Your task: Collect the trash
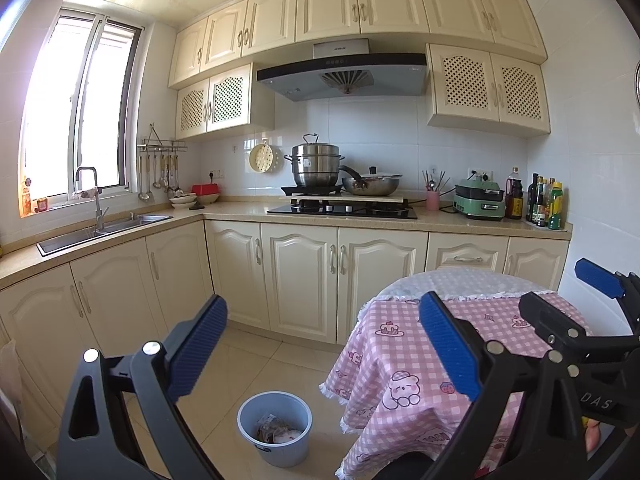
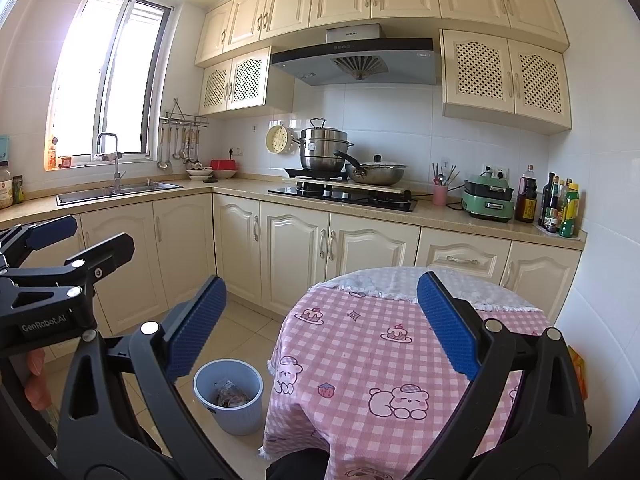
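Cream cabinets [image 1: 304,280], sunlit window [image 1: 80,108], tiled floor [image 1: 248,364]

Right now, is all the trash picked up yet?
Some looks done: the blue bin on the floor beside the table already has wrappers inside. Nothing is in hand; the left tool and right tool are both open and empty. No loose trash shows on the tablecloth, so little seems left.

Two fisheye views look forward from raised, side-by-side positions toward a kitchen's far counter, well back from it. The left wrist view puts the round table [image 1: 400,344] at lower right; the right wrist view centres it [image 2: 384,344]. Both share the bin [image 1: 275,428] [image 2: 229,396] on the floor, stove [image 1: 342,208] [image 2: 344,196] and window [image 1: 80,108] [image 2: 108,76].
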Tool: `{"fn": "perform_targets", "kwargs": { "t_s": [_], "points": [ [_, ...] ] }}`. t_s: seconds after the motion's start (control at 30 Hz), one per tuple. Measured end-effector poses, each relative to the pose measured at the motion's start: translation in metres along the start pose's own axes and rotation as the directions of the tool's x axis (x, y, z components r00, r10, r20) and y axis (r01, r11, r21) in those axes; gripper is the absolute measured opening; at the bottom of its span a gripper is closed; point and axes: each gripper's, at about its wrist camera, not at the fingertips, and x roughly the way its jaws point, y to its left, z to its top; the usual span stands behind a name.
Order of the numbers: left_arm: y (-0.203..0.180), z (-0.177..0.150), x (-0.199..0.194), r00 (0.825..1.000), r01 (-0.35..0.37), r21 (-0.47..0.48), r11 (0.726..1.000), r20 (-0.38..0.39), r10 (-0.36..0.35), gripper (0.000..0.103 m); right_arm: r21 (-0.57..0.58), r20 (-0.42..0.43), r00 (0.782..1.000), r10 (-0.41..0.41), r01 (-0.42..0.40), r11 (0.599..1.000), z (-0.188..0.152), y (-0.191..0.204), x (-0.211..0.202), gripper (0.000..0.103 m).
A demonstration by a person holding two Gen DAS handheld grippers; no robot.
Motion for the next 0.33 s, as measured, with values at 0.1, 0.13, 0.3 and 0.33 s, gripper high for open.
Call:
{"fn": "perform_targets", "kwargs": {
  "t_s": [0.1, 0.13, 0.3, 0.33],
  "points": [
    [0.002, -0.002, 0.004, 1.000, 0.006, -0.007, 1.000, -0.015, -0.006, 0.095, -0.002, -0.005, 1.000, -0.002, 0.002, 1.000, -0.001, -0.002, 0.003, 0.094],
    [0.004, 0.000, 0.006, 1.000, 0.008, -0.010, 1.000, -0.019, -0.008, 0.095, -0.001, -0.007, 1.000, -0.003, 0.003, 1.000, -0.001, -0.003, 0.004, 0.094],
    [0.008, -0.009, 0.020, 0.998, -0.010, -0.007, 1.000, -0.055, 0.010, 0.095, 0.003, -0.028, 1.000, -0.011, 0.011, 1.000, -0.006, -0.016, 0.016, 0.094],
    [0.009, -0.010, 0.024, 0.998, -0.015, -0.006, 1.000, -0.065, 0.014, 0.095, 0.005, -0.032, 0.999, -0.016, 0.016, 1.000, -0.007, -0.021, 0.020, 0.094]
  ]
}}
